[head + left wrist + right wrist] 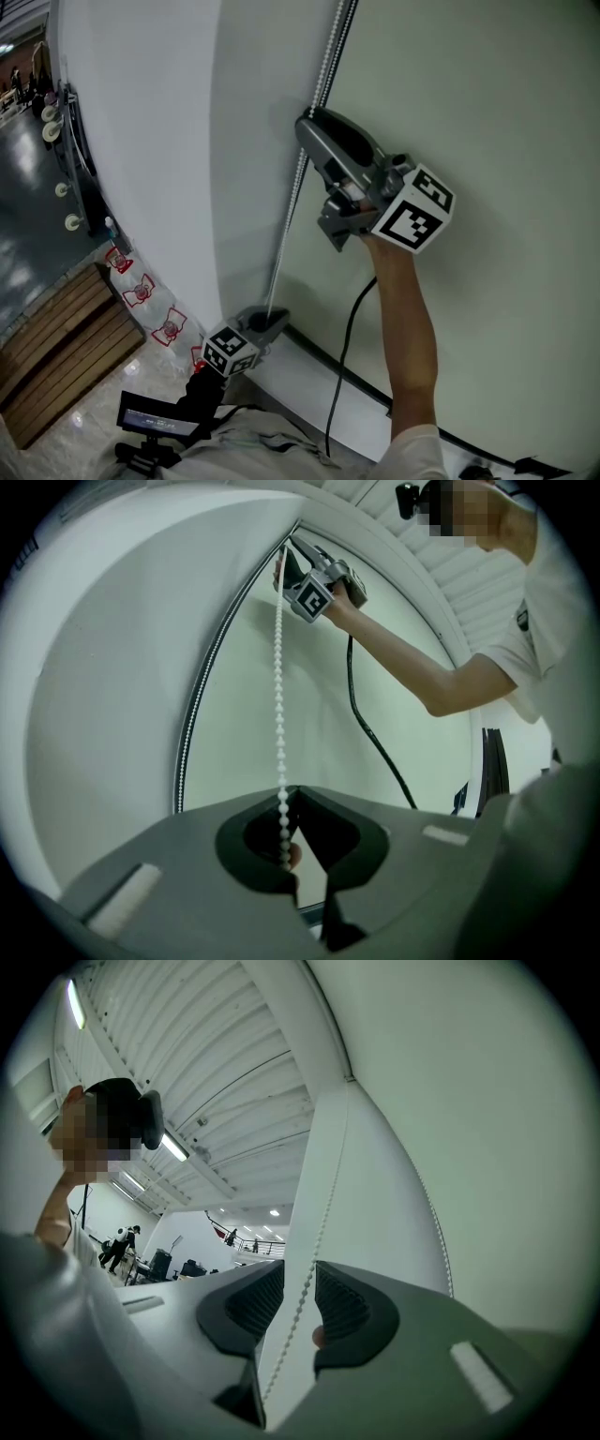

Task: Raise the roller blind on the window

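Observation:
The white roller blind hangs beside a pale green wall. Down its edge runs a white bead chain. My left gripper is low on the chain, level, and shut on the bead chain, whose beads run into the closed jaws of the left gripper. My right gripper is high up on the same chain, held on a raised arm. In the right gripper view the bead chain passes between the right gripper's jaws, which stand apart with a gap on each side. The left gripper view shows the right gripper at the top.
A black cable hangs from the right gripper down the green wall. Wooden boards and several small red-marked items lie on the floor at the left. A dark device sits near my body.

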The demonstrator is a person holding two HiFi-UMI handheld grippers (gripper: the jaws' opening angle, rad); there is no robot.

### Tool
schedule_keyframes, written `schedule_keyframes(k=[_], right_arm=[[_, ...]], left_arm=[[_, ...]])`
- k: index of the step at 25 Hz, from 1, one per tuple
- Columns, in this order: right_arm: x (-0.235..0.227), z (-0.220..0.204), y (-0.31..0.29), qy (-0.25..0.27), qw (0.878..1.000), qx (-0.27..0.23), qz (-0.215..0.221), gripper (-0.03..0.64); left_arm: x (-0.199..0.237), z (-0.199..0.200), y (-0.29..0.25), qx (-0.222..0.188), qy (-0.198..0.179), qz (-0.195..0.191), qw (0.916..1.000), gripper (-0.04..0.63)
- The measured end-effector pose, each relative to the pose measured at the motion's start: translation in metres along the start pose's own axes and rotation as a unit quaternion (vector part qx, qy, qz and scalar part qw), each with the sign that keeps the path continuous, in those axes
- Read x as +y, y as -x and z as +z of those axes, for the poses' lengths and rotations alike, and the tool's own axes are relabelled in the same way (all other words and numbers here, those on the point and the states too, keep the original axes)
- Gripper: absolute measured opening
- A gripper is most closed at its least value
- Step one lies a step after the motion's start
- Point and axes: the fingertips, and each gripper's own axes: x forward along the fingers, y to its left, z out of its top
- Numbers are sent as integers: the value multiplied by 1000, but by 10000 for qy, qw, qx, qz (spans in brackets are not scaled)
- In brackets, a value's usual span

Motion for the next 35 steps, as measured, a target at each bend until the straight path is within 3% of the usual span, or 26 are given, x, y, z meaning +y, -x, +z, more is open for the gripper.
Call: schedule_keyframes(k=[10,15,21,24,35], right_arm=[[-6,11,-2,-72,9998,-184,-85,69],[-5,12,-2,-102,9997,-202,-115,17],[-1,11,-2,-561,9983,-178,30,11],[4,13,-2,-328,9995,-42,20,9],[3,-2,7,-208,9993,251,-168,5]], left_arm=[[1,-3,1,29,1,33,10000,-2],[1,-7,3,29,5,62,10000,-2],[3,-9,4,43,52,77,9999,-2],[2,-7,4,30,76,63,9999,-2],[0,5,-1,34,159,3,9999,-2]])
